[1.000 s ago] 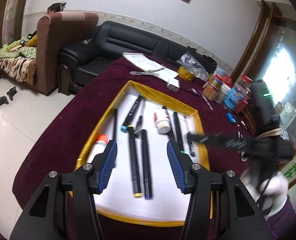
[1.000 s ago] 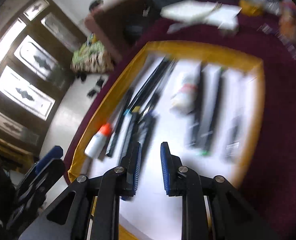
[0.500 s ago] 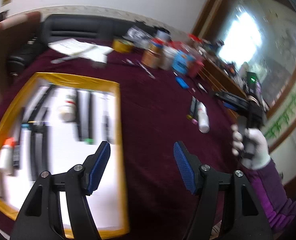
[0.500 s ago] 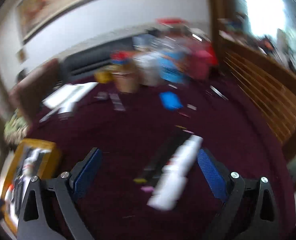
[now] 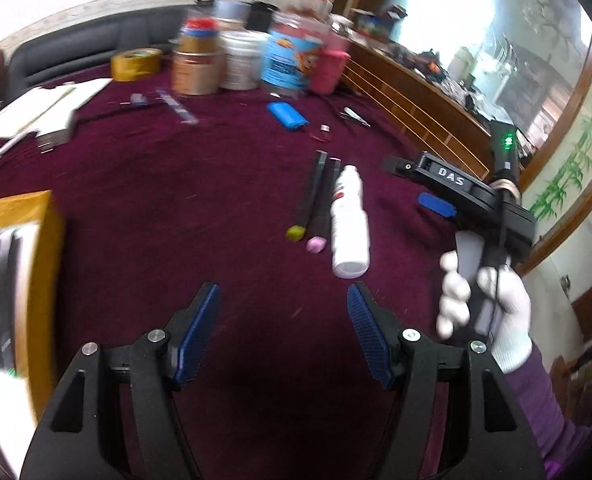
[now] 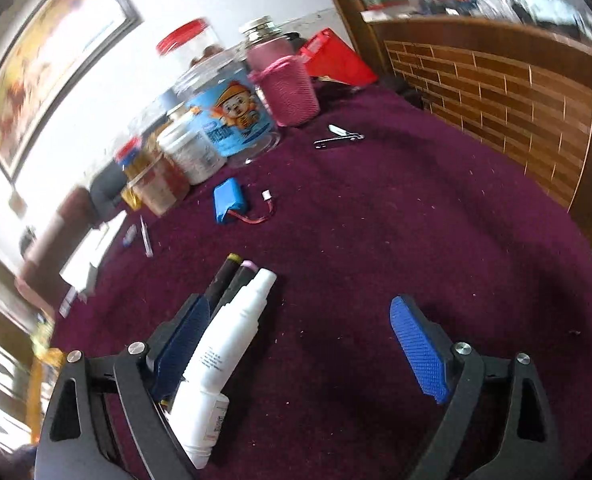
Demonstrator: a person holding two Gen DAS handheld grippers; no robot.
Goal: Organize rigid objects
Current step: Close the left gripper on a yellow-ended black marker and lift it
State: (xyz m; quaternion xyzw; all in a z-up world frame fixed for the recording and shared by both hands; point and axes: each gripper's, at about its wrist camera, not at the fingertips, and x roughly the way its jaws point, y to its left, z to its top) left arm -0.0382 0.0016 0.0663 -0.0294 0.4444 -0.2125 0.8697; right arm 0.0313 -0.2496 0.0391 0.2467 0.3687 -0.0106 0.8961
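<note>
We swing both claws away from yellow tray (image 5: 44, 216) to white bottle (image 6: 220, 344) and two markers (image 5: 315, 196) on surface. Right claw (image 6: 299, 344) wide, closing slightly, bottle beside its left pad, not gripped. Left claw (image 5: 282, 332) half-open, empty.

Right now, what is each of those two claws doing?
Left gripper: open, empty.
Right gripper: jaws closing a little, still wide; white bottle between them, not gripped.
</note>
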